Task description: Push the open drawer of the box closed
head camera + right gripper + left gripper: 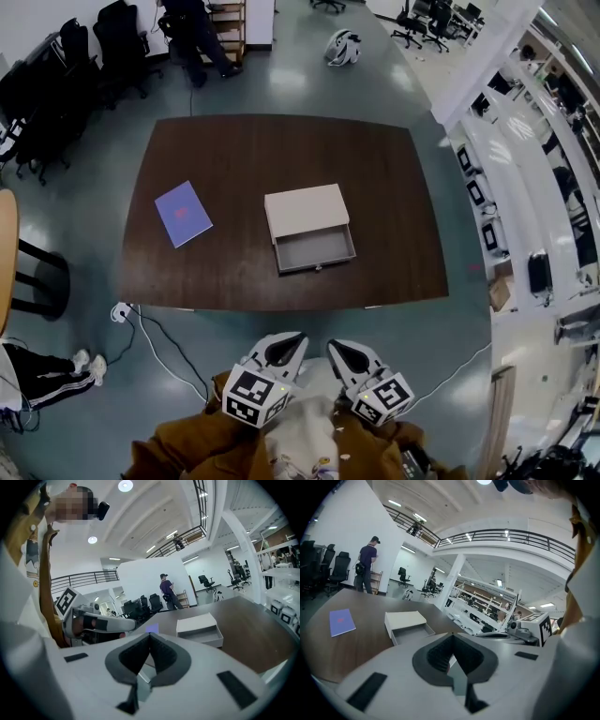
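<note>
Head view: the left claw (284,349) and the right claw (352,354) sit side by side near the person's chest, short of the near edge of the desk (234,150). In the left and right gripper views, both claws have their pads pressed together with nothing between them.

The drawer (315,249) lies straight ahead of the pair, well apart from both, and roughly on the line midway between them. Neither claw is clearly nearer. Its front panel faces the person and runs left to right, turned slightly. The drawer stands pulled out of the box (307,211), which rests near the desk centre. Judged from this layout, the closing push runs away from the person, square against the front panel.

A blue booklet (183,214) lies well to the left of the box.
</note>
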The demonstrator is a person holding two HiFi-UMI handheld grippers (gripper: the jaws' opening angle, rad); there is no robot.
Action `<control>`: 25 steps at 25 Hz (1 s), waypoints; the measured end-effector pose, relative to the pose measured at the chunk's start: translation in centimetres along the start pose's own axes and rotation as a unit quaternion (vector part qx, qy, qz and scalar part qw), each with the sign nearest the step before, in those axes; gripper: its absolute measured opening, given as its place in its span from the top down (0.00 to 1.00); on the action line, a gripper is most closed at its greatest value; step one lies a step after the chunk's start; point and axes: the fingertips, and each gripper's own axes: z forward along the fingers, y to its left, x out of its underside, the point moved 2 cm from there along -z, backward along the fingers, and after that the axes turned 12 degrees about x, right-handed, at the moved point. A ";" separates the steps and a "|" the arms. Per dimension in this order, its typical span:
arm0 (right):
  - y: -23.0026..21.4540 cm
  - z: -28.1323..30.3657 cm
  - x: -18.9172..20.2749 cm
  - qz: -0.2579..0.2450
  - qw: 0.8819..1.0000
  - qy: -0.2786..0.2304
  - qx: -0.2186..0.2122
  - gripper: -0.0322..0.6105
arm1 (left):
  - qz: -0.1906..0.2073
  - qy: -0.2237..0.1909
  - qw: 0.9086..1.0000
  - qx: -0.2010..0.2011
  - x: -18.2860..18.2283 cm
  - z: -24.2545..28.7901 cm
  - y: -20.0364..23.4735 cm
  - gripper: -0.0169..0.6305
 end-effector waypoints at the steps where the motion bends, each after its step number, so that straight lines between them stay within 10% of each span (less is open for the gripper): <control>1: -0.5 0.9 -0.3 -0.007 1.000 -0.002 -0.001 0.95 | 0.007 -0.003 1.000 0.000 -0.4 0.5 0.6 0.97; 25: -11.5 11.2 0.5 -0.038 0.994 0.070 -0.076 0.95 | 0.017 -0.003 0.996 -0.087 -1.8 10.0 7.2 0.97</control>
